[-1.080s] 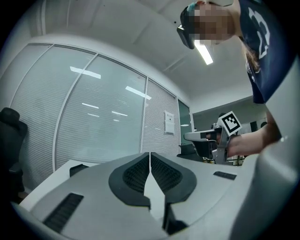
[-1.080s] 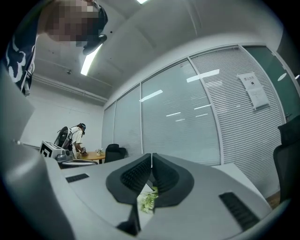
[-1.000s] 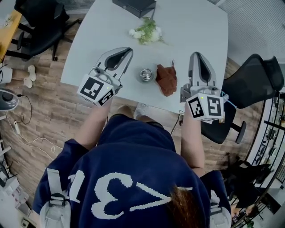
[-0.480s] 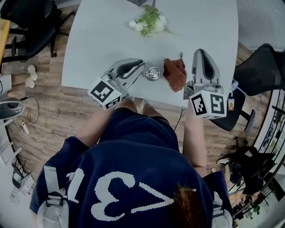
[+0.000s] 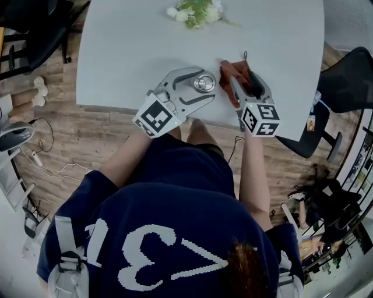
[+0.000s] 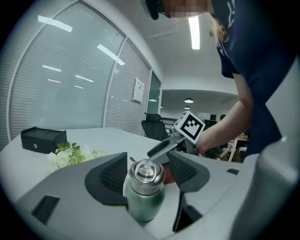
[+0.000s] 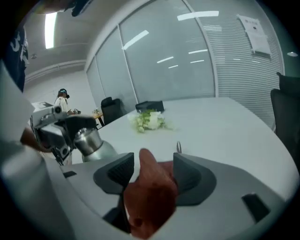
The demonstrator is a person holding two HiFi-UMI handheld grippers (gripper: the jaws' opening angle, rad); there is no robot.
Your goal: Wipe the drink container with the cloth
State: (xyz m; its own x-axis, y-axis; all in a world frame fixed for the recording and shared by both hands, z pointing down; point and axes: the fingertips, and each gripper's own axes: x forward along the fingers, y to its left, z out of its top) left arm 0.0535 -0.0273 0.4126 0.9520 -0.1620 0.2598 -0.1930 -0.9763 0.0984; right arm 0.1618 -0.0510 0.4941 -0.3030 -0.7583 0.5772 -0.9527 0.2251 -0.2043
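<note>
A small steel-capped green drink bottle (image 5: 204, 82) stands upright near the table's front edge. My left gripper (image 5: 206, 85) is around it; its jaws are opening, and the bottle (image 6: 145, 187) stands between the pads with a gap on its right side. Just right of the bottle, a rust-red cloth (image 5: 235, 71) lies crumpled. My right gripper (image 5: 242, 80) is over it with its jaws opening. The cloth (image 7: 150, 192) bulges up between the pads, which do not squeeze it. From the right gripper view, the bottle (image 7: 91, 140) shows at left inside the left gripper (image 7: 51, 126).
The white table (image 5: 128, 52) carries a sprig of white flowers (image 5: 195, 10) at the back. A black box (image 6: 42, 139) sits farther back still. Black office chairs (image 5: 344, 81) stand on the right and the far left of the wood floor.
Both grippers have moved forward over the table: the left one now surrounds the bottle, the right one sits over the cloth. Both pairs of jaws went from shut to spread.
</note>
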